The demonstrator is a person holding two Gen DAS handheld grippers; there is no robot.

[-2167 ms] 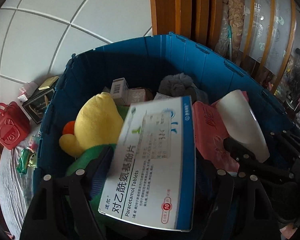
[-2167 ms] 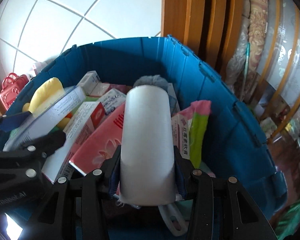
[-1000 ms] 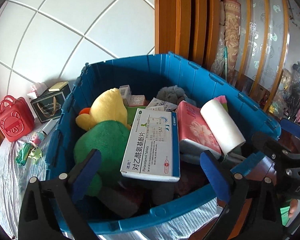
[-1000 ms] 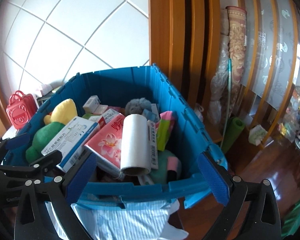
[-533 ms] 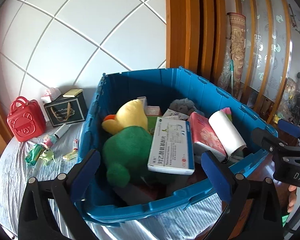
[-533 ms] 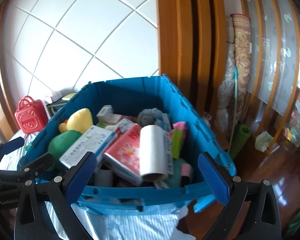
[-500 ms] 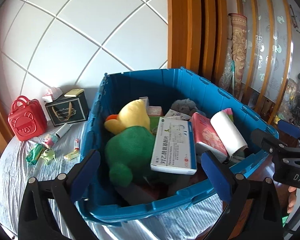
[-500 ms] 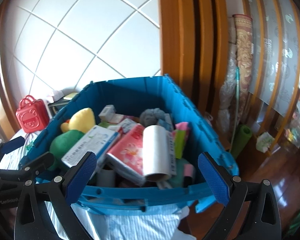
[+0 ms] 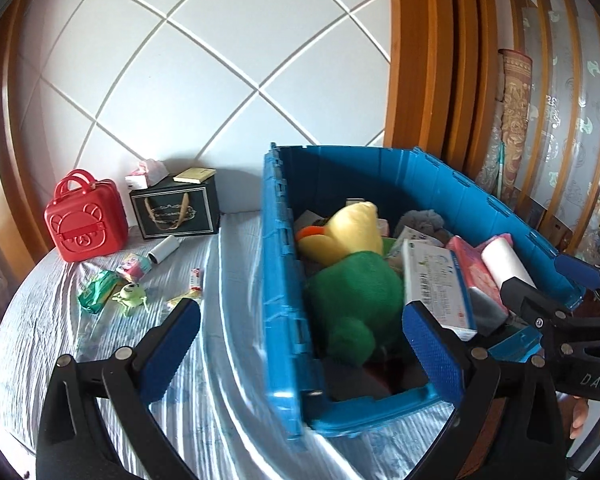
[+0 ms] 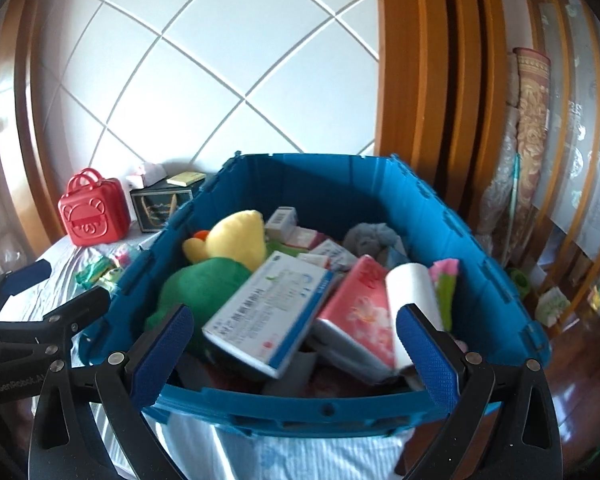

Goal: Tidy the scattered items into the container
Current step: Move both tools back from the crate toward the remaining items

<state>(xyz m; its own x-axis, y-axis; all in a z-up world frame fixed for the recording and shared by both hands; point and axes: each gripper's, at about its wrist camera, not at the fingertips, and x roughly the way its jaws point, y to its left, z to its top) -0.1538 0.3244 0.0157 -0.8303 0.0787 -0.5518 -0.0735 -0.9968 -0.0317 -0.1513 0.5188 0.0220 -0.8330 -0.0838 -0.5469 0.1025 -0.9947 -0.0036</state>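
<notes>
A white wall crossed by diagonal grooves rises behind a bed covered in a pale striped sheet (image 9: 100, 360), with wooden framing to the right.

In the left wrist view, the left gripper (image 9: 304, 352) is spread wide with nothing between its blue pads, hanging over the near left corner of the blue crate (image 9: 280, 280). Inside the crate lie a green and yellow plush toy (image 9: 352, 280), a white and blue medicine box (image 9: 436, 284), a pink tissue pack (image 9: 470, 264) and a white roll (image 9: 504, 260). On the sheet to the left, outside the crate, sit a red case (image 9: 85, 216) and a black gift box (image 9: 176, 210) at the far wall, with a small white tube (image 9: 164, 250), a green monster toy (image 9: 130, 296) and a few wrappers nearer.

In the right wrist view, the right gripper (image 10: 296, 350) is likewise released and empty, hovering at the near rim of the crate (image 10: 480, 264). The plush toy (image 10: 220, 264) lies left, the medicine box (image 10: 268, 308) in the middle, the tissue pack (image 10: 364, 312) and roll (image 10: 410, 300) to the right. The red case (image 10: 92, 210) stands far left on the bed.
</notes>
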